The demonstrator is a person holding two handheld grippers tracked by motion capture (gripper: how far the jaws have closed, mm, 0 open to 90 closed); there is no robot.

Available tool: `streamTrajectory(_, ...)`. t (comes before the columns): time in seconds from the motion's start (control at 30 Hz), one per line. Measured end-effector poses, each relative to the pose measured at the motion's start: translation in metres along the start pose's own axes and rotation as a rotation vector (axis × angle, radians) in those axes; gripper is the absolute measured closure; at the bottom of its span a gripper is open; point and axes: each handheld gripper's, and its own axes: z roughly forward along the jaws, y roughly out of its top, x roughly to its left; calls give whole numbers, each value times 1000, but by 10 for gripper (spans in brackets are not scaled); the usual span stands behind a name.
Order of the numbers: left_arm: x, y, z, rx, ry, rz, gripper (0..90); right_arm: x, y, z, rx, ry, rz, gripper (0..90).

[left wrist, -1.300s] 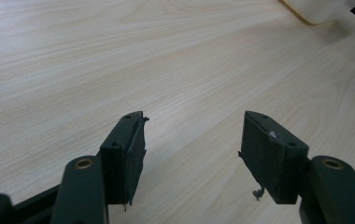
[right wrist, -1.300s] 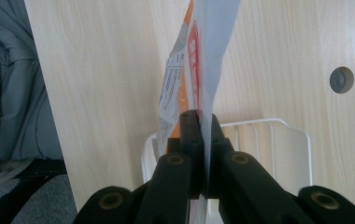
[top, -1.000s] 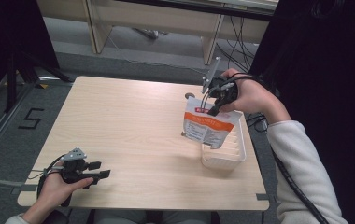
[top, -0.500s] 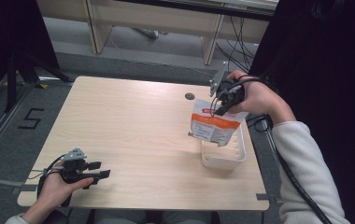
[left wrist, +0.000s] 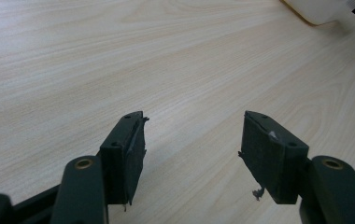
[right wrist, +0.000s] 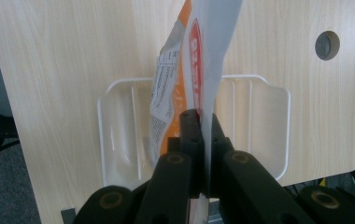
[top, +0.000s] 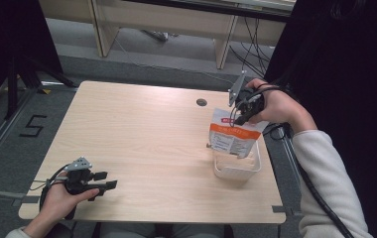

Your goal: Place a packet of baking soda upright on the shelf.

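An orange and white pouch (top: 232,136) hangs upright from my right gripper (top: 237,119), which is shut on its top edge. The pouch's lower end dips into a white plastic tray (top: 236,171) at the table's right side. In the right gripper view the pouch (right wrist: 199,65) runs edge-on between the closed jaws of my right gripper (right wrist: 202,122), with the tray (right wrist: 269,130) below it. My left gripper (top: 108,179) rests near the table's front left corner, held by a hand. In the left gripper view the left gripper (left wrist: 192,142) is open over bare wood, nothing between the pads.
A round cable hole (top: 201,102) sits in the wooden table (top: 137,129) behind the pouch. Cables trail off the right edge by the sleeve (top: 325,178). A corner of the tray (left wrist: 323,7) shows far off in the left gripper view.
My right gripper has carried the pouch to the right and a little down, from beside the tray to over it. The left gripper has not moved.
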Motion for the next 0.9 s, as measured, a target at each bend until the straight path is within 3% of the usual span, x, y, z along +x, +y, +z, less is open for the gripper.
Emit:
streamTrajectory(0.1,0,0,0,0,1,0,392,-2,-3,2,8,8,-10,900)
streamTrajectory(0.13,0,0,0,4,1,5,392,-1,-5,2,22,11,13,900)
streamTrajectory(0.17,0,0,0,2,2,3,392,-2,-5,3,23,16,-16,900)
streamTrajectory(0.3,0,0,0,1,1,2,392,-1,-8,3,34,20,1,900)
streamTrajectory(0.33,0,0,0,1,2,2,392,-2,-9,3,39,15,-19,900)
streamTrajectory(0.9,0,0,0,-1,0,1,392,-3,-24,10,90,36,12,900)
